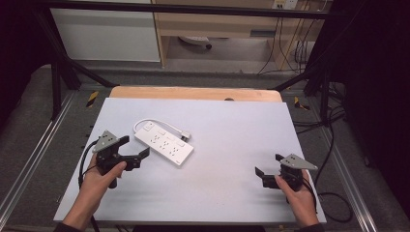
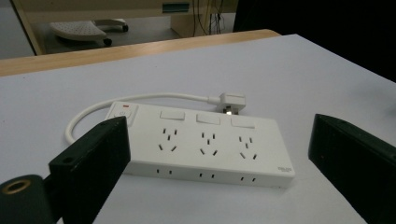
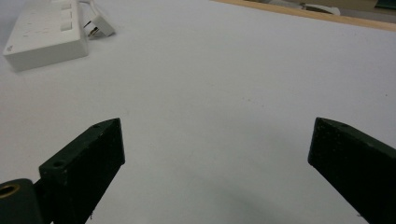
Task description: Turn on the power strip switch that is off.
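**Power strip lies nearest my left jaws**

My left gripper [image 1: 129, 151], jaws apart, faces the power strip [image 2: 205, 142] just ahead, broadside, on the surface [image 1: 232, 145]. My right gripper [image 1: 267, 169], likewise spread and empty, sits well apart.

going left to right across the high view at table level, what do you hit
left hand → left gripper → power strip → bare stretch of table → right gripper → right hand
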Available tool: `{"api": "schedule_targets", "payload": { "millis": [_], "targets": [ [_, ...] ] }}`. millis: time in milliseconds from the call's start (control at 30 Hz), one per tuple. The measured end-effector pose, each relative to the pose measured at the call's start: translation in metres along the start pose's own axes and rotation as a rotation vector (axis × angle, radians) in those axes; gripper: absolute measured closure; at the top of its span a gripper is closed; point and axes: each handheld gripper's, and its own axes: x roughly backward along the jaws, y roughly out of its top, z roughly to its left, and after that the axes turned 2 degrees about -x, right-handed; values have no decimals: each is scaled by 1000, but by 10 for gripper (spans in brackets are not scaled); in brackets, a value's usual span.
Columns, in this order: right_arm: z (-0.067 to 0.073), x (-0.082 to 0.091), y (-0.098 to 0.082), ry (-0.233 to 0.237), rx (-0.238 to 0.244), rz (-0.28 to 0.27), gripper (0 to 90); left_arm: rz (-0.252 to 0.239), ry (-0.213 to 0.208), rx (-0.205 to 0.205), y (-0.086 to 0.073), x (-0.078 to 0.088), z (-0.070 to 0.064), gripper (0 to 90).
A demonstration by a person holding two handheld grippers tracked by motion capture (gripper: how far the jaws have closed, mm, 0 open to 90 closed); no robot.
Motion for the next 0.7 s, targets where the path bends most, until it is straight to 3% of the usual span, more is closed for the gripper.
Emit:
{"api": "schedule_targets", "payload": {
  "millis": [367,700],
  "targets": [
    [0,0,1,-8,6,-6,37,19,-12,-43,13,-23,-6,57],
    [0,0,1,0,2,-5,50,20,-7,-21,21,-41,-4,60]
  ]
}}
